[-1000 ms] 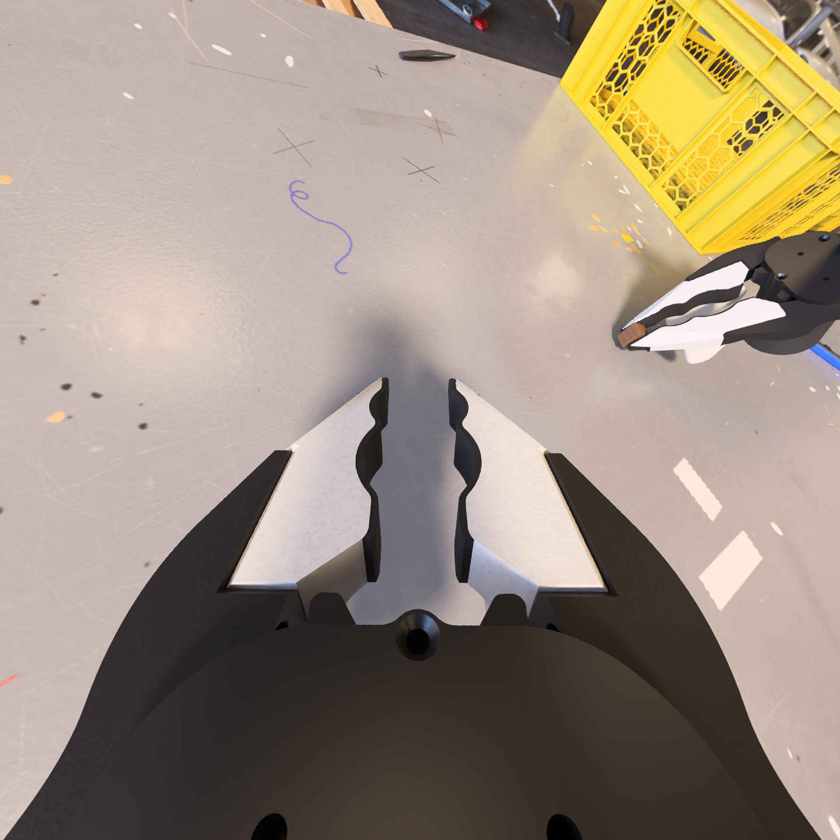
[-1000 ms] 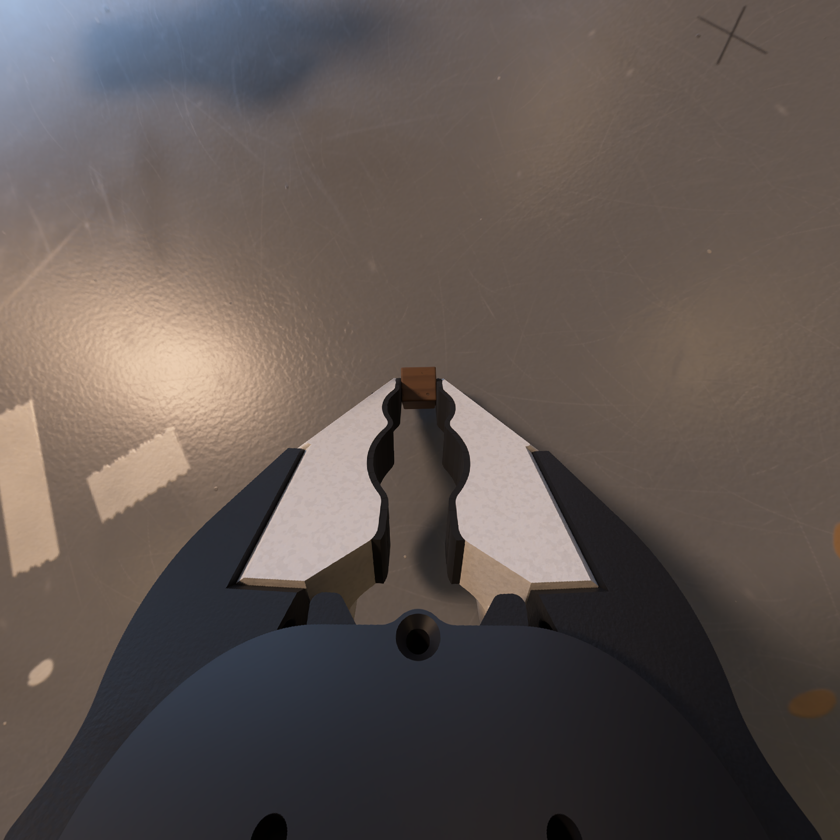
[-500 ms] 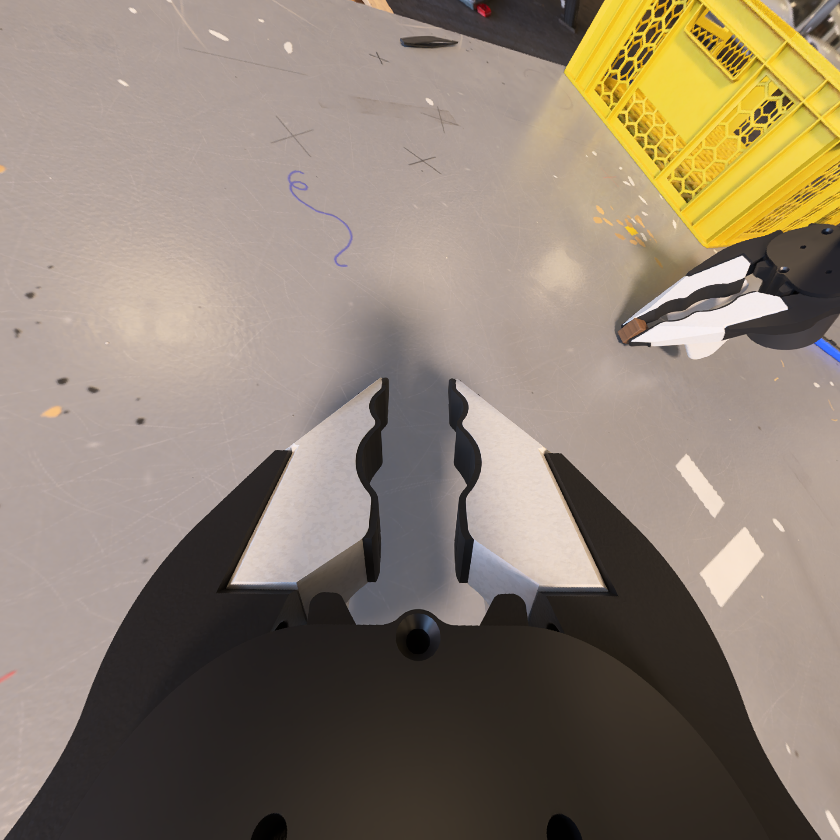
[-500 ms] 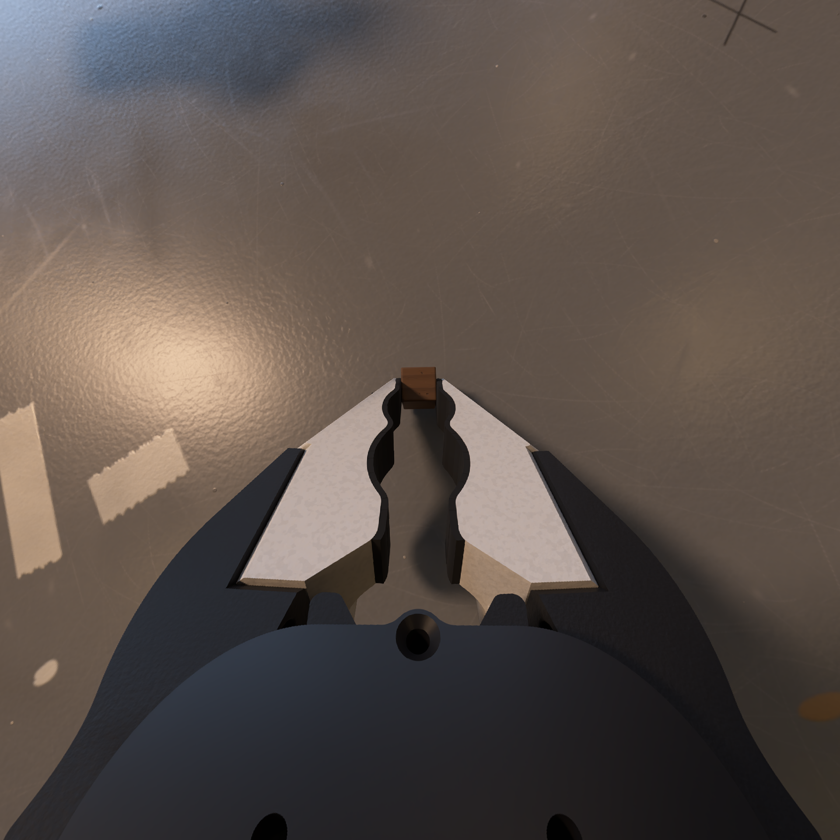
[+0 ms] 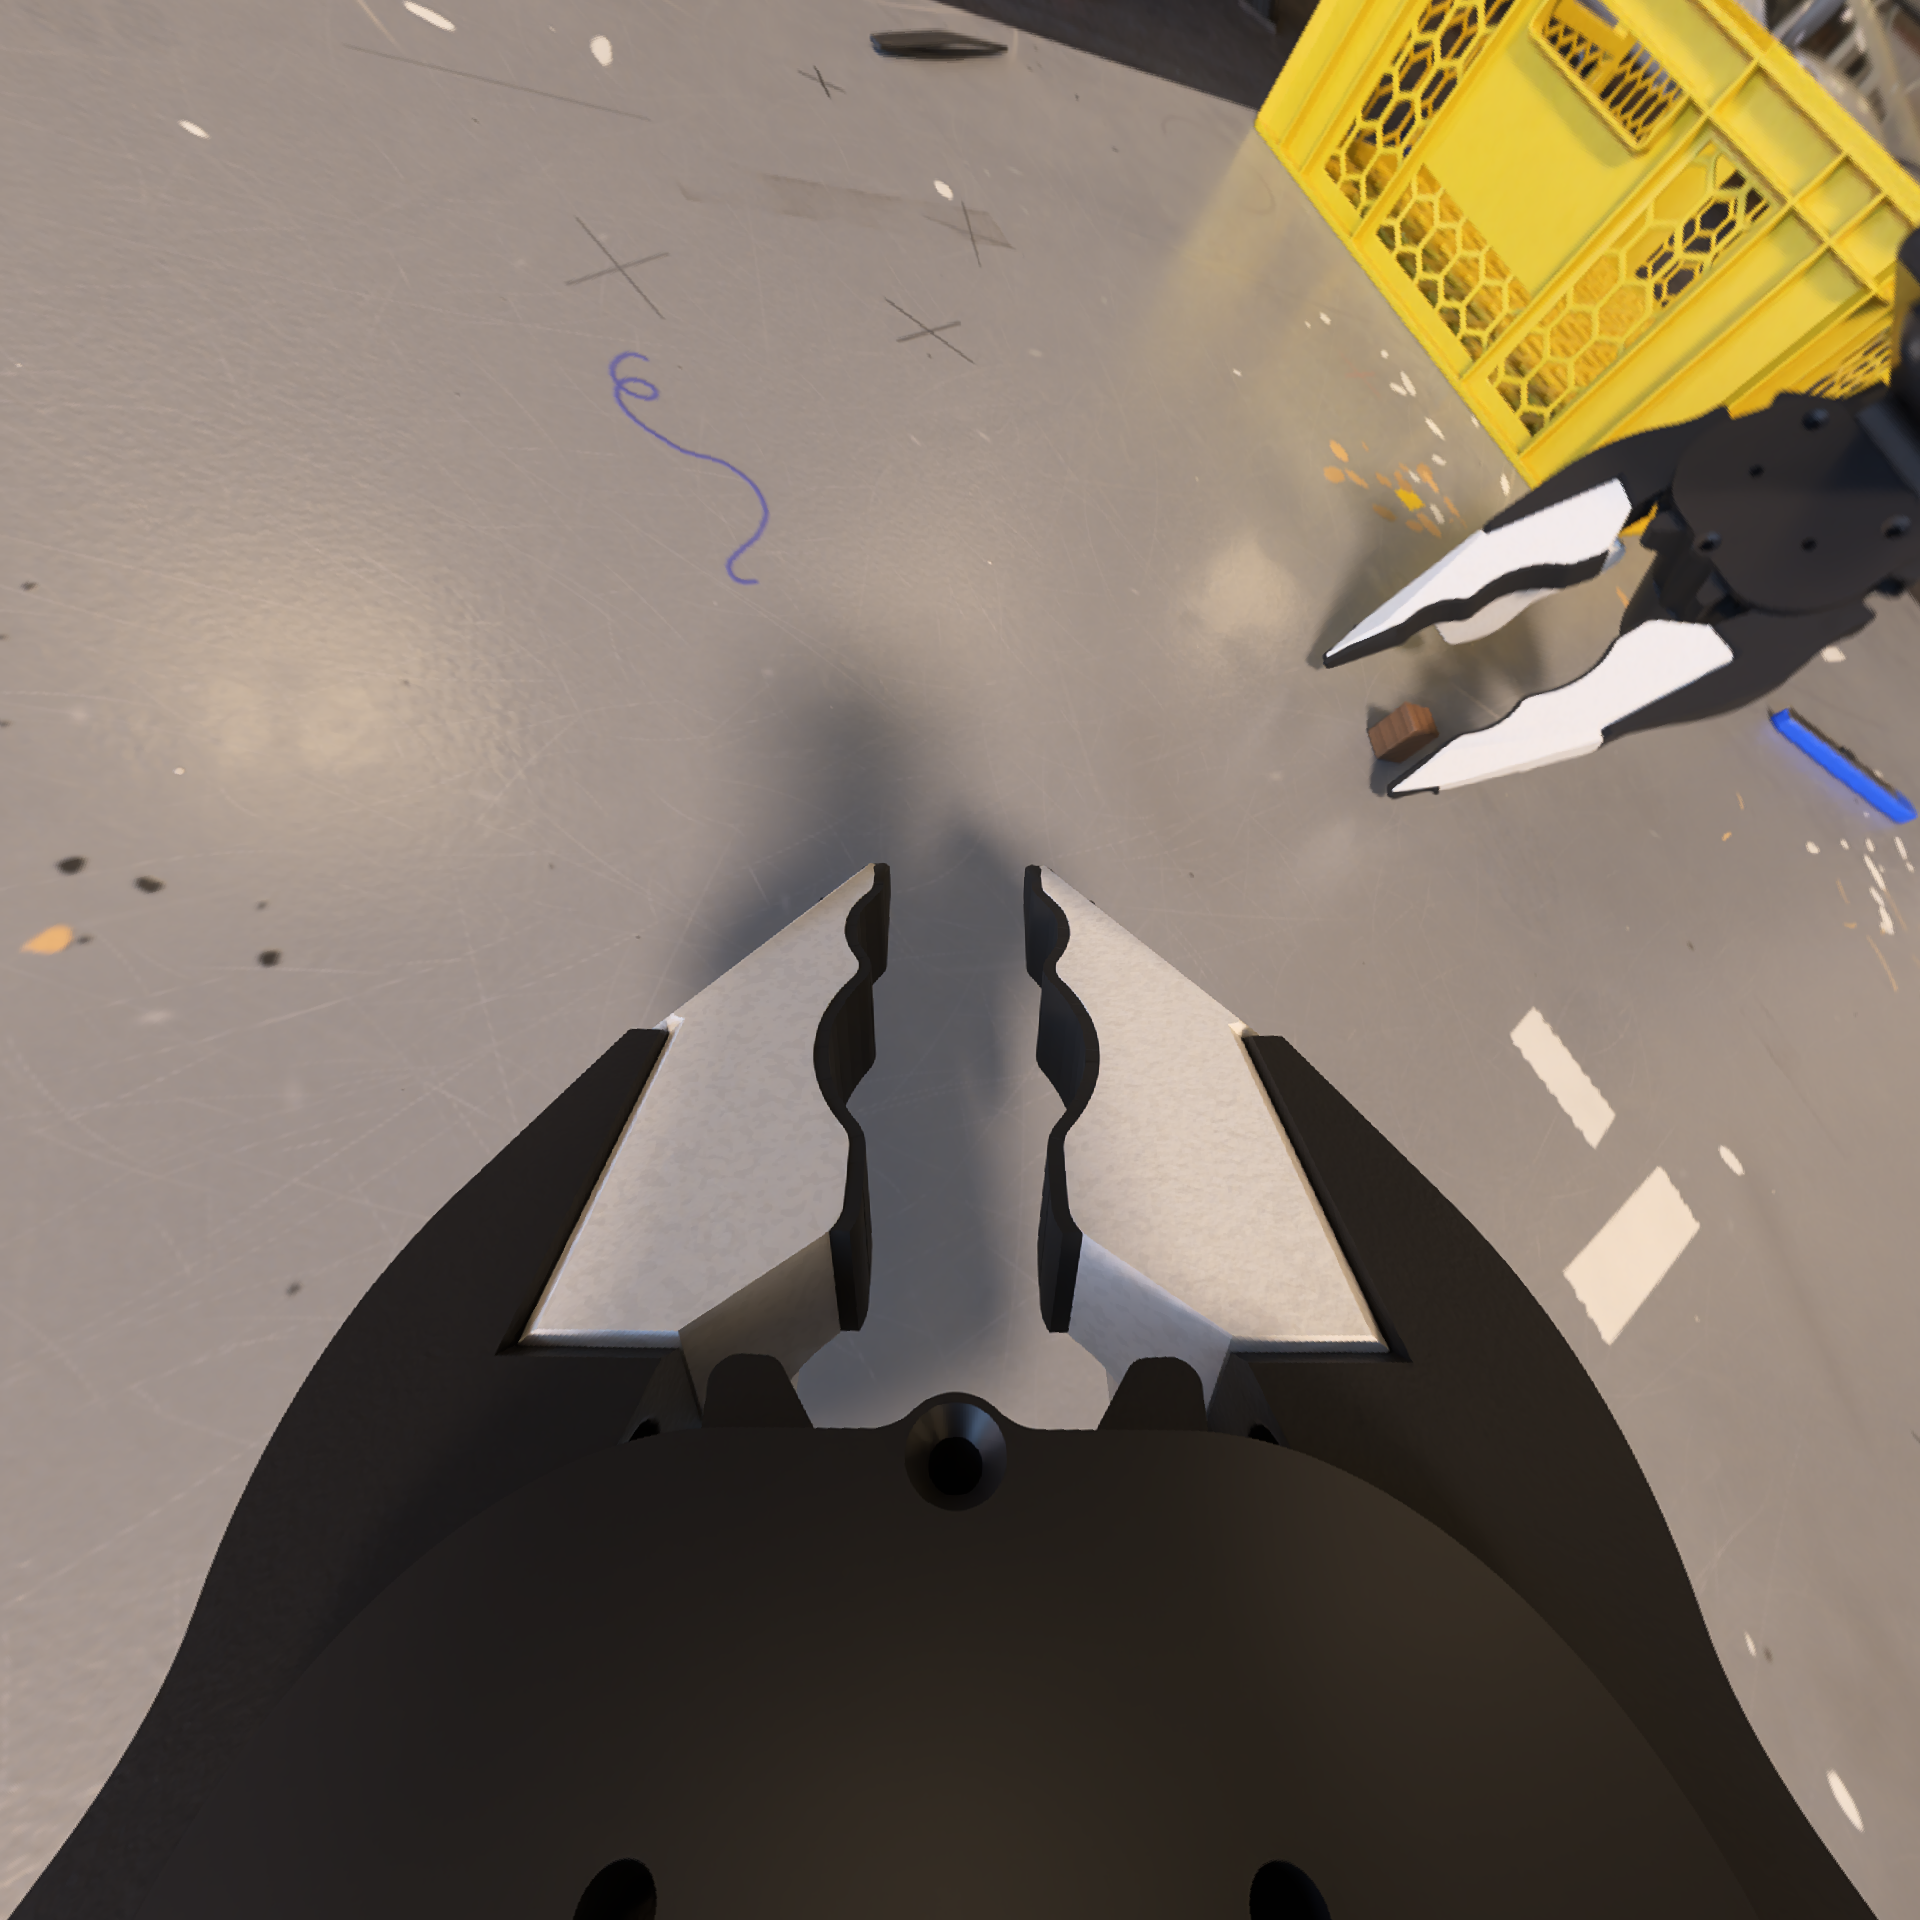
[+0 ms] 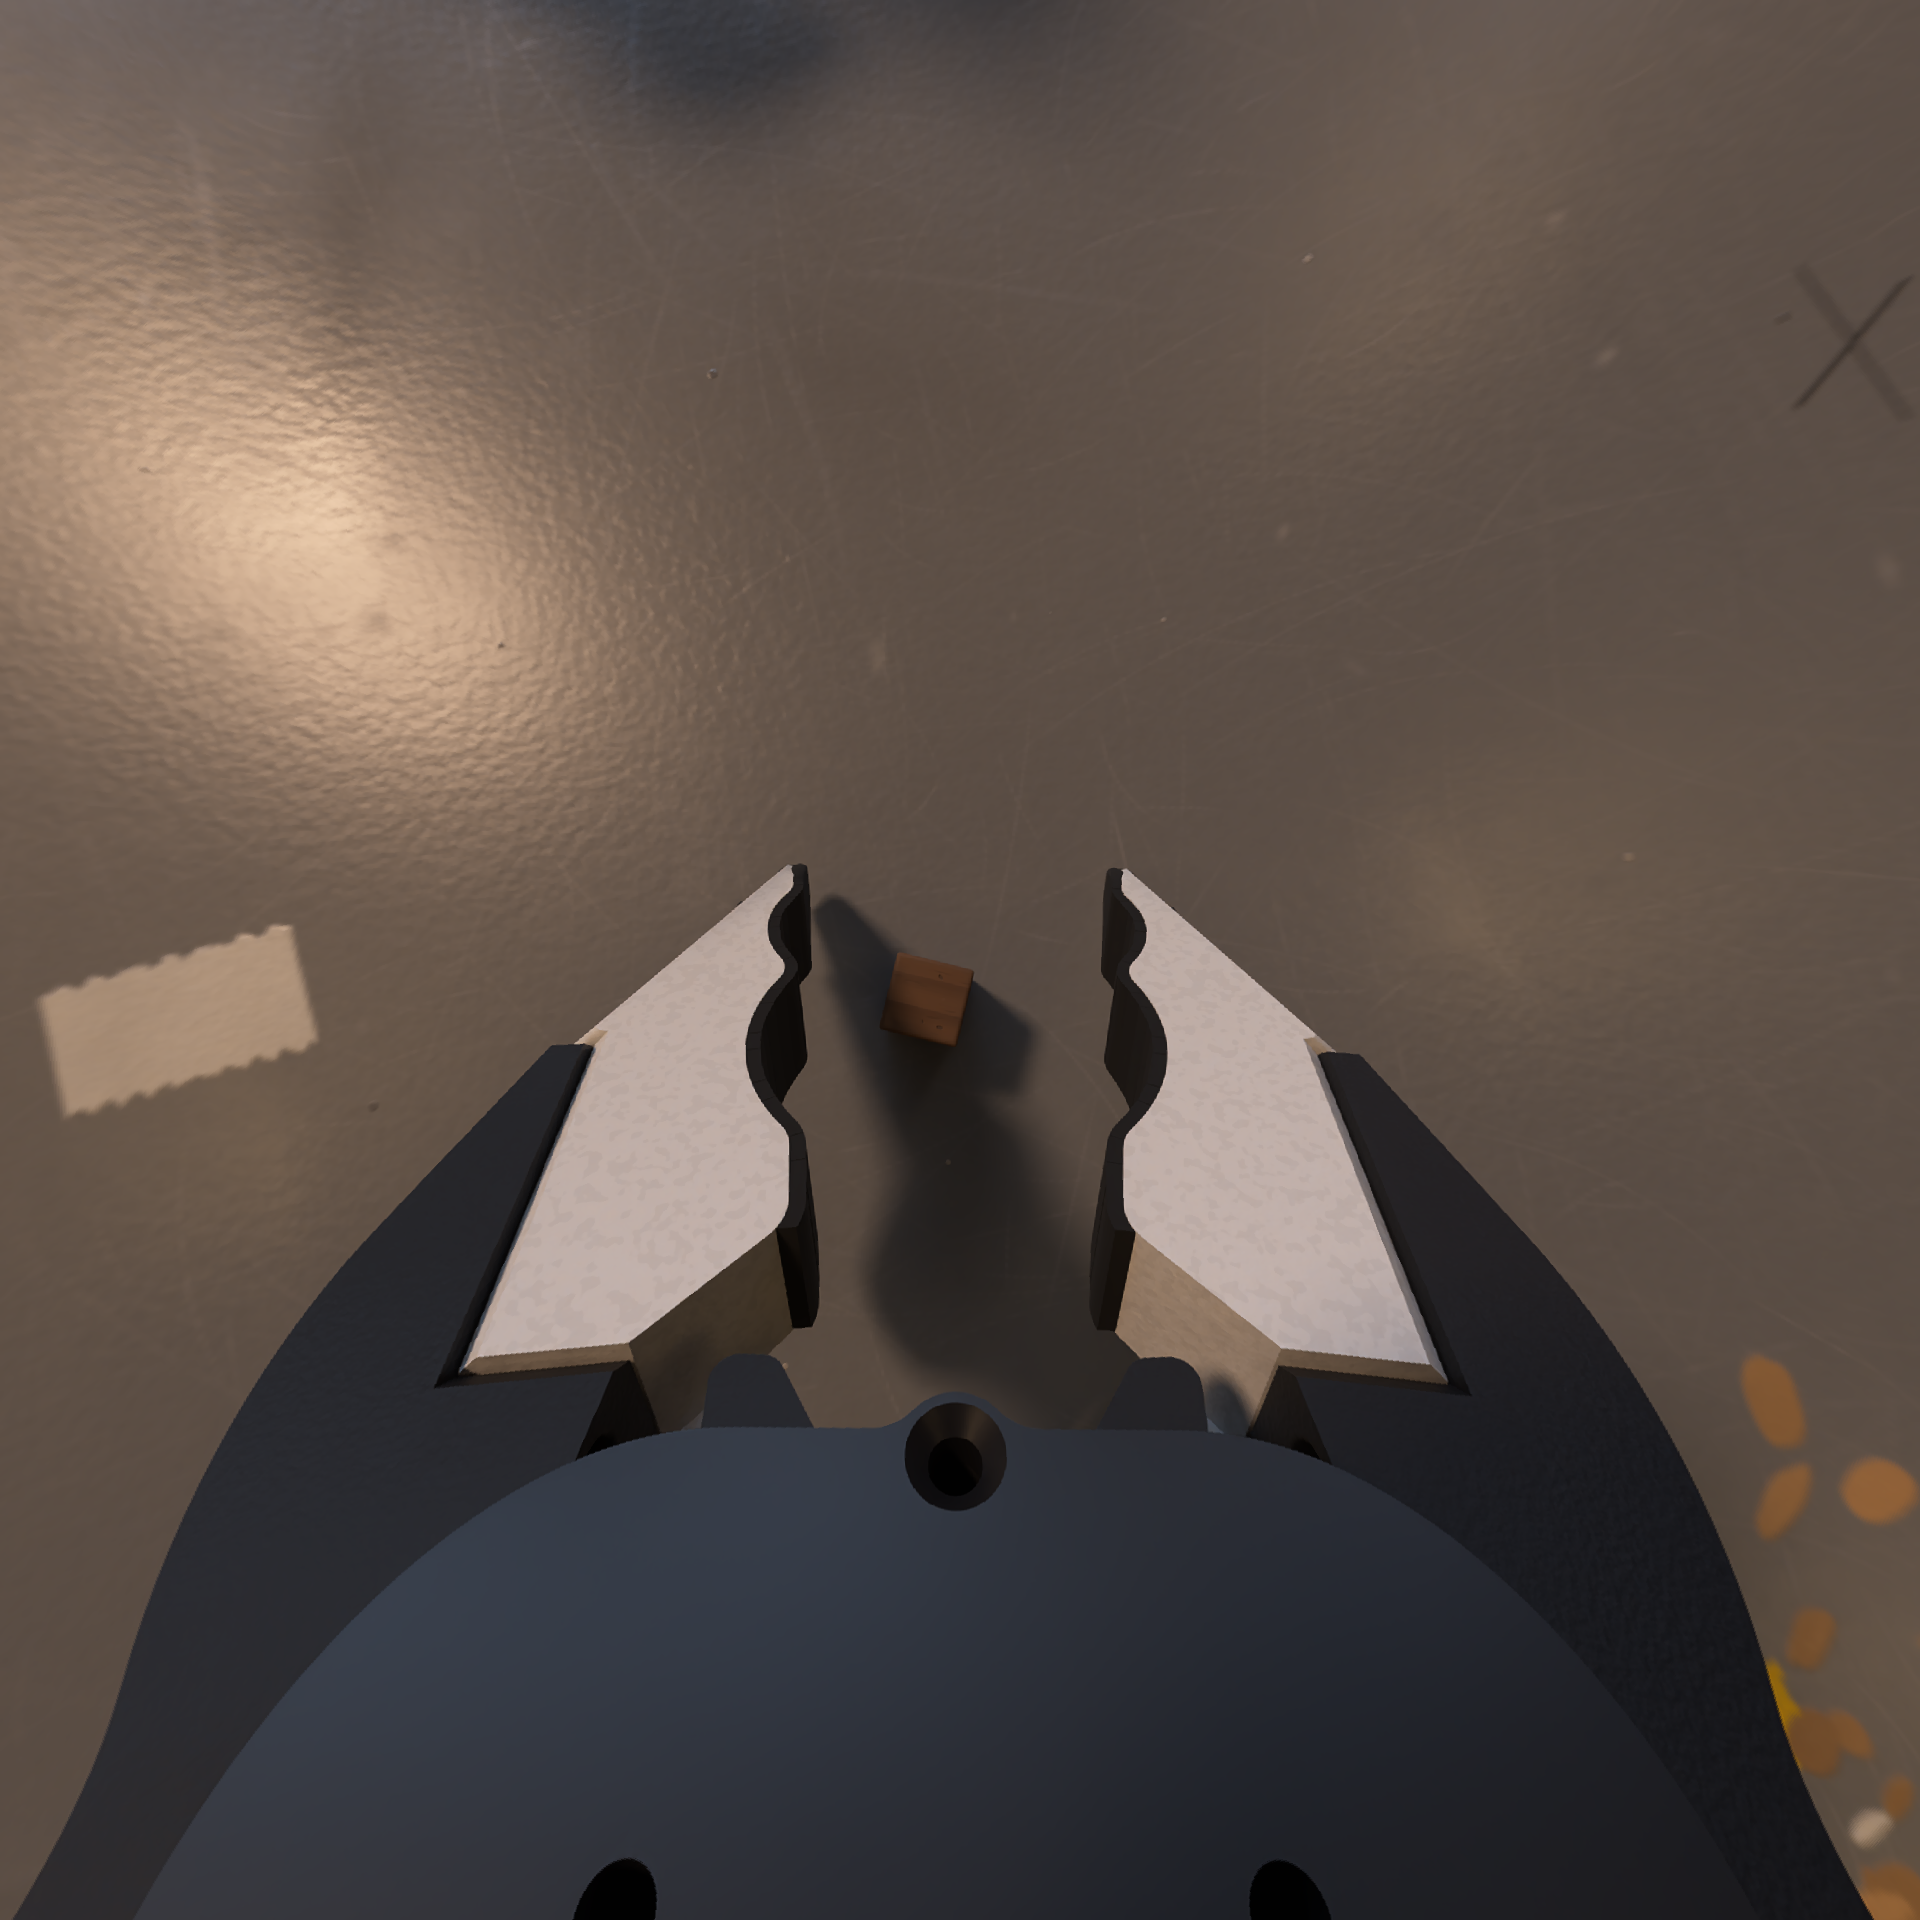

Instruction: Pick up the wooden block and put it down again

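Both tools released, right tool (image 6: 954,875) newly so, wooden block (image 6: 926,997) now loose on floor (image 6: 1351,623) between its fingers.

Small brown wooden block (image 6: 927,997), lying free on the grey floor (image 6: 1351,623), turned slightly askew, casting a shadow

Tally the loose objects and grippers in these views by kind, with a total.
Wooden block: 1
Yellow crate: 1
Blue tool: 1
Dark flat object: 1
Grippers: 2, left gripper, right gripper
Total: 6
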